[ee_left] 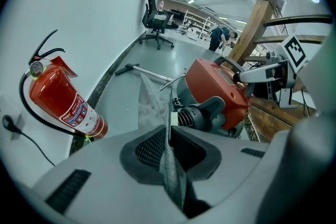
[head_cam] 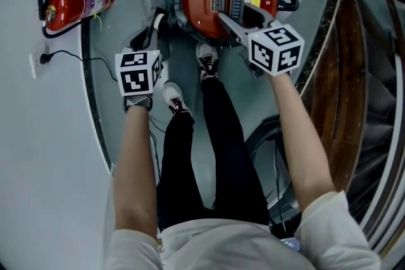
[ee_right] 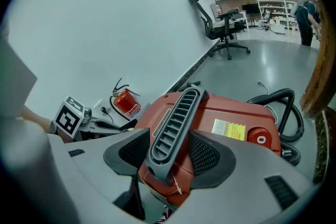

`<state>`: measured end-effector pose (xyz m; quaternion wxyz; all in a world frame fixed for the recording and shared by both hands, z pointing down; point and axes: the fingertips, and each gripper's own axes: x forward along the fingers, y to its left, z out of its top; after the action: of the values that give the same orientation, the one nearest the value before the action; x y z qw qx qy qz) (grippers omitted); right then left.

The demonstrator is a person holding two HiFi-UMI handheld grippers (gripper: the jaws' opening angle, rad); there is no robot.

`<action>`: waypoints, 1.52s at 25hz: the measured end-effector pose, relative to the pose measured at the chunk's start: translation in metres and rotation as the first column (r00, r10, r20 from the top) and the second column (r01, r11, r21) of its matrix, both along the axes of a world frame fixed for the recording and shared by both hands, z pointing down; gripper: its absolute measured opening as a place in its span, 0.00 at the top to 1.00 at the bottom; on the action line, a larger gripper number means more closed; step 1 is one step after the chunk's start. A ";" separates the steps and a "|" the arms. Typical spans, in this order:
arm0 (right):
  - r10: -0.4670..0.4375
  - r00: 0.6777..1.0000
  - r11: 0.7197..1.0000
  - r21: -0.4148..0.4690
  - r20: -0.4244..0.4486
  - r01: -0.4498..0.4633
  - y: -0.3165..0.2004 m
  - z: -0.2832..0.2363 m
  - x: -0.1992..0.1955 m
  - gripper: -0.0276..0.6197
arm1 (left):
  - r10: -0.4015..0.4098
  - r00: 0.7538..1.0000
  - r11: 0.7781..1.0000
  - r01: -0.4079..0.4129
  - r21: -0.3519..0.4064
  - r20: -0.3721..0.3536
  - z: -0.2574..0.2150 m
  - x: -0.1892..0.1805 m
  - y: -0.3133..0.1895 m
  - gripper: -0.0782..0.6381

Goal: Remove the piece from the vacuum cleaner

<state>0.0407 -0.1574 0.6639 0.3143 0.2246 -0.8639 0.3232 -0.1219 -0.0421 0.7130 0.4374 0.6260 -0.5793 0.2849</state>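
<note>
one thin, mesh-textured grey sheet (ee_left: 170,170) – the piece – is pinched edge-on in the left tongs (ee_left: 169,139). it rises out of the narrow gap towards the grey hose port (ee_left: 202,113) on the near side of the red vacuum cleaner (ee_left: 220,89). the pads of these tongs stand almost together, with only the sheet between them.

the vacuum cleaner (head_cam: 205,6) sits on the grey floor (head_cam: 126,16), just ahead of the person's shoes (head_cam: 207,61). a ribbed grey handle (ee_right: 173,126) runs along its top. the right tongs (ee_right: 169,153) stand wide, one pad on each side of the handle's near end and set against it. beside the handle the red lid carries a yellow label (ee_right: 229,129) and a round red button (ee_right: 259,139).

in the head view the left tongs (head_cam: 150,31) lie at the vacuum's left flank and the right tongs (head_cam: 228,17) reach in over its top – both forearms are bare.

a black corrugated hose (ee_right: 283,105) loops on the floor behind the body. a metal wand (ee_left: 140,68) lies on the floor further off. a red fire extinguisher (head_cam: 76,6) stands against the white wall at the left, near a wall socket (head_cam: 39,61) with a black cord plugged in. dark wooden railings (head_cam: 357,54) run along the right. a black office chair (ee_left: 156,18) stands far down the room.
</note>
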 end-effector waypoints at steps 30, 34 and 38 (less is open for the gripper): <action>-0.003 1.000 1.000 0.006 0.010 0.003 0.000 -0.001 0.001 0.59 | 0.096 0.995 0.995 -0.096 0.005 0.004 0.003 -0.006 -0.001 0.84; -0.003 1.000 1.000 0.005 0.011 0.003 0.000 -0.001 0.000 0.59 | 0.098 0.995 0.995 -0.098 0.000 0.003 0.003 -0.007 -0.001 0.84; -0.004 1.000 1.000 0.004 0.014 0.004 0.000 -0.001 0.000 0.59 | 0.105 0.994 0.994 -0.105 0.000 0.004 0.005 -0.010 -0.001 0.83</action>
<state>0.0402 -0.1572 0.6629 0.3085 0.2216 -0.8671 0.3223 -0.1314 -0.0432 0.7176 0.4203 0.6552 -0.5465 0.3088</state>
